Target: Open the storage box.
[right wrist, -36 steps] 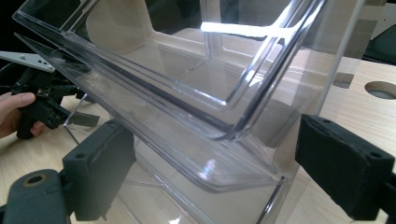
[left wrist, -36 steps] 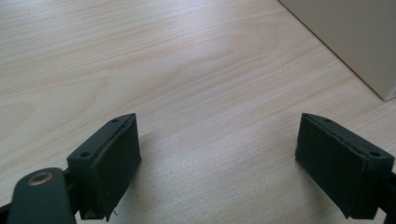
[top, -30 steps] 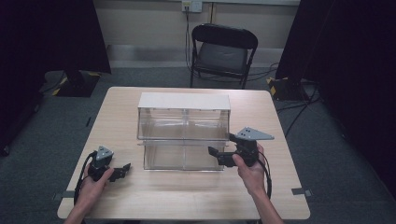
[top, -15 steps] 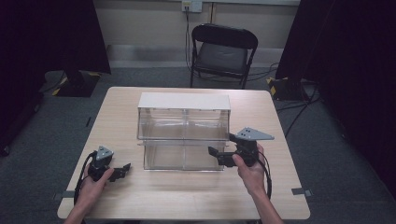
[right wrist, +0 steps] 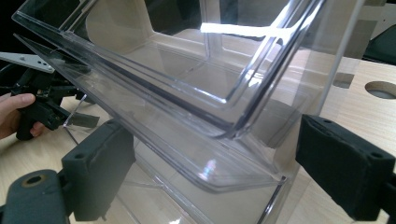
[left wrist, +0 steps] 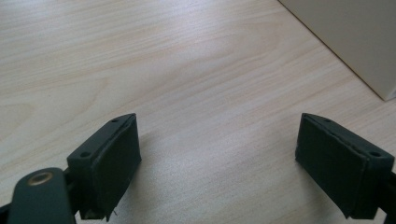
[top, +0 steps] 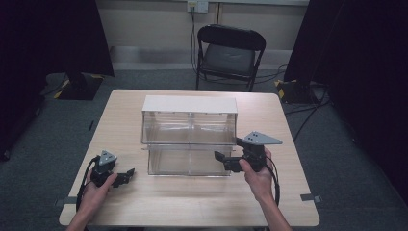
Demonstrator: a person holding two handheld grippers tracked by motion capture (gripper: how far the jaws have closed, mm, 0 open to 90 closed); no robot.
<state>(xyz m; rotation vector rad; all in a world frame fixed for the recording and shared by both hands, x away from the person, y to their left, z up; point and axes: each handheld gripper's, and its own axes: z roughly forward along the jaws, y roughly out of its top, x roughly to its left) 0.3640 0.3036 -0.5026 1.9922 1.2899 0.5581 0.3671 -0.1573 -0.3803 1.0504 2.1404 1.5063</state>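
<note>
A clear two-tier plastic bin [top: 188, 137] with a white top stands mid-table. My right gripper [top: 222, 161] is open at the bin's front right corner, its jaws set either side of the lower tier's clear front lip [right wrist: 205, 158], not closed on it. My left gripper [top: 126, 176] rests low at the table's front left, held by a hand, open over bare wood [left wrist: 215, 154] with nothing between its jaws. In the right gripper view the left gripper [right wrist: 42, 100] and its hand show beyond the bin.
The wooden table [top: 192, 202] has bare room in front of the bin and on both sides. A black folding chair [top: 228, 53] stands behind the table. A pale corner of the bin [left wrist: 345, 37] shows in the left gripper view. A round hole [right wrist: 380, 88] is in the tabletop.
</note>
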